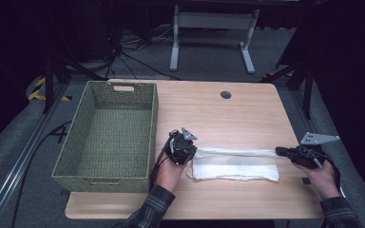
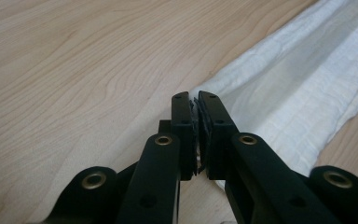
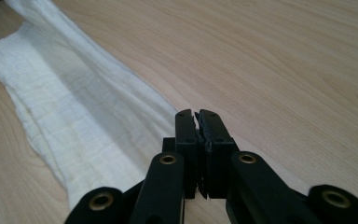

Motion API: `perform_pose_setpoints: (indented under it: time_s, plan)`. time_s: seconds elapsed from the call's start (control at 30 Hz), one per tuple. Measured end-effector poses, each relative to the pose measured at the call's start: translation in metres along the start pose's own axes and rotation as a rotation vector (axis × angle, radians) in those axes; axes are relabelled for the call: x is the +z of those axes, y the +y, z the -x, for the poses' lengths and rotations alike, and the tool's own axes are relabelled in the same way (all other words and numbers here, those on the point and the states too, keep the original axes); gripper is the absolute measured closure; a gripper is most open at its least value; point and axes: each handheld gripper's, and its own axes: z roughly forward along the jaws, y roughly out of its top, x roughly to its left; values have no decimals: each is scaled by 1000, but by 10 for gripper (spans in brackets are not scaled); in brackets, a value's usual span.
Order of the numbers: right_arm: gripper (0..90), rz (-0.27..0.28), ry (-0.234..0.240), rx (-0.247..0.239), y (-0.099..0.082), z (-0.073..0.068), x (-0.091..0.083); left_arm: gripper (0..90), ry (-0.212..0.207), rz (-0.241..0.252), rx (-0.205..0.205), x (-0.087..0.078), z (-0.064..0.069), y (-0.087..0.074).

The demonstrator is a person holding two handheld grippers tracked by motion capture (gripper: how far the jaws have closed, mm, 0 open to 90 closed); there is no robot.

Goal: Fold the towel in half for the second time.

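A white cloth point(image 1: 235, 166) lies folded lengthwise near the front of the wooden table point(image 1: 228, 116). Its far edge is raised and pulled straight between my two grippers. At the cloth's left end, my left gripper point(image 1: 193, 149) is shut on a corner. In the left gripper view the jaws point(image 2: 195, 98) pinch that corner, and the cloth point(image 2: 298, 88) runs away to the upper right. My right gripper point(image 1: 278, 151) is shut on the right end. In the right gripper view the cloth point(image 3: 74, 116) stretches from the closed jaws point(image 3: 196, 114) to the upper left.
A green woven basket point(image 1: 154, 118) stands empty on the left part of the table, just left of my left hand. A round cable hole point(image 1: 225, 94) sits near the table's far edge. Beyond the table are a white desk frame and cables on the floor.
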Motion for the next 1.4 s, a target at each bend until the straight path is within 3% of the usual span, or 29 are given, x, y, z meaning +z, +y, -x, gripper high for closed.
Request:
perform_pose_setpoints:
  time_s: [0.07,0.2,0.23,0.7,0.87,0.97,1.1,1.3,1.33,1.4]
  plan:
    - [872,-5,5,-4,-1,-4,-2,856,-9,-1,-5,-1,3,-3]
    - [871,2,18,-2,-6,-11,-9,856,-7,-5,23,-6,10,-7]
    - [871,0,20,-4,-8,-12,-9,856,-13,-4,12,-6,11,-8]
    - [869,-17,55,4,-25,-28,-19,855,-44,-51,41,-11,18,-20]
    - [852,-30,72,0,-30,-33,-21,847,-60,-49,31,-13,22,-25]
    - [800,-10,78,3,-30,-35,-24,808,-68,-33,22,-18,24,-26]
    - [799,5,82,7,-29,-36,-28,793,-76,-14,31,-22,25,-23]
    - [865,-12,101,22,-30,-36,-22,808,-112,-14,34,-12,26,-19]
    - [873,-24,103,18,-30,-37,-20,808,-121,-26,57,-9,25,-17]
    - [886,-44,118,20,-31,-40,-16,815,-128,-37,61,0,24,-16]
